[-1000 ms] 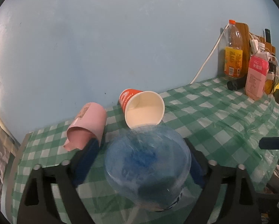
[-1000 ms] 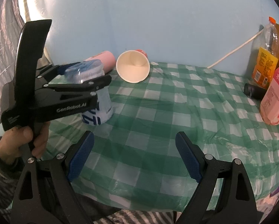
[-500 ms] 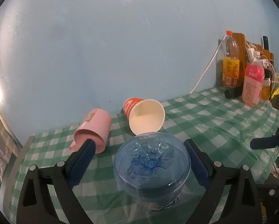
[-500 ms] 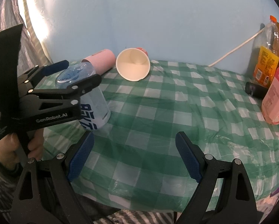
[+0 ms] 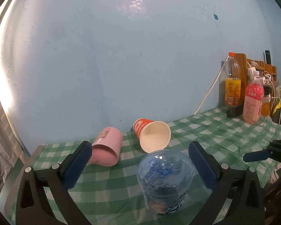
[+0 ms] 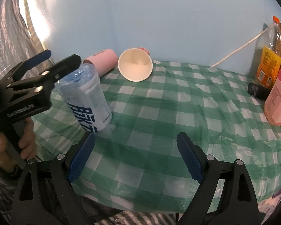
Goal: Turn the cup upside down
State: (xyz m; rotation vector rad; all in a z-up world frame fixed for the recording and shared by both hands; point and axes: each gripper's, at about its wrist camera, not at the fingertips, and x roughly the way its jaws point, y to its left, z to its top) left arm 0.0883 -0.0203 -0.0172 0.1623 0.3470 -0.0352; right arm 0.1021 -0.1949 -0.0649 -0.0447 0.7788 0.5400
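Since one second ago the left gripper (image 5: 140, 161) has released and backed off the clear cup (image 6: 88, 95), now inverted on the cloth (image 6: 178, 112), both grippers' jaws spread wide and empty; judged light, thin, crushable, grip mid-wall gently; right gripper (image 6: 134, 161) idle.

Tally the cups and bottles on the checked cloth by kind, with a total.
Clear plastic cup, upside down: 1
Pink cup, on its side: 1
Red paper cup, on its side: 1
Drink bottles, orange and pink: 2
Total: 5
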